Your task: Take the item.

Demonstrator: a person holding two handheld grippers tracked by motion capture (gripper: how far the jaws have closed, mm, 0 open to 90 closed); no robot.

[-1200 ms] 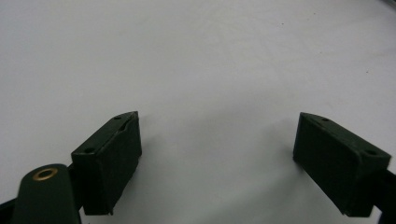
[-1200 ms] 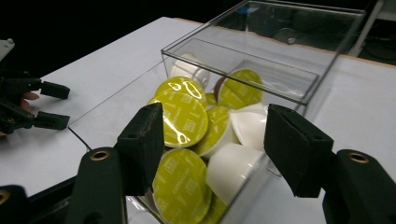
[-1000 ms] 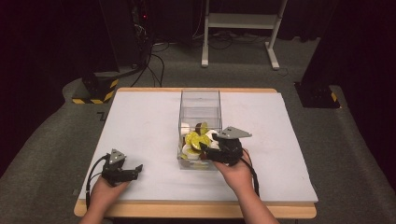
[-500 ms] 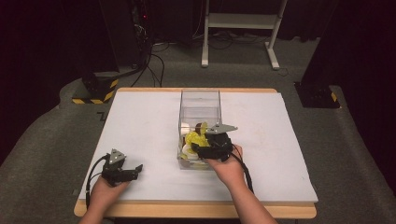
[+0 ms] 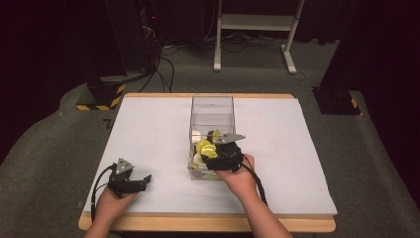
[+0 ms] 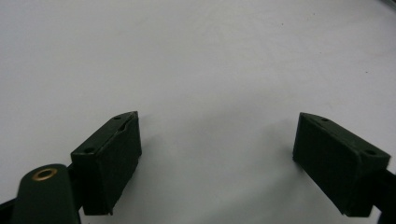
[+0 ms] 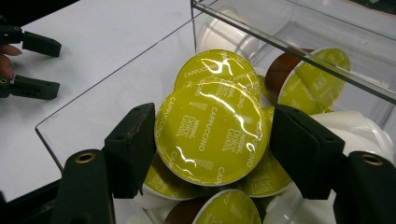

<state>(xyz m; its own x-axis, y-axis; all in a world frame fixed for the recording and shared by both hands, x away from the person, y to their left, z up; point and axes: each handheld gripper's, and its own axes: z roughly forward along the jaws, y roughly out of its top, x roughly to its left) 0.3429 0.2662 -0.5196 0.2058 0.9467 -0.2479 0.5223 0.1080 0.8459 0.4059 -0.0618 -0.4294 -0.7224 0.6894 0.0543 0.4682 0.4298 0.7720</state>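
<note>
A clear plastic box [image 5: 212, 106] stands mid-table with several coffee capsules in its near end. My right gripper [image 5: 208, 157] reaches into it from the near right. In the right gripper view, a capsule with a yellow-green foil lid [image 7: 212, 130] lies on the pile between the right gripper [image 7: 212, 135] jaws. Those jaws have just been opening, and a thin gap shows at each pad. My left gripper [image 5: 143, 179] rests on the white table at the near left. It stands open with nothing between its jaws [image 6: 217, 149].
More yellow-lidded, white and brown capsules [image 7: 308, 79] fill the box behind its clear rim [image 7: 280, 44]. The left gripper [image 7: 39, 65] shows far off at the top left of the right gripper view. A white sheet [image 5: 307, 148] covers the table.
My right hand has shifted left and slightly down, bringing its gripper further over the box's near end. The left hand has not moved.
</note>
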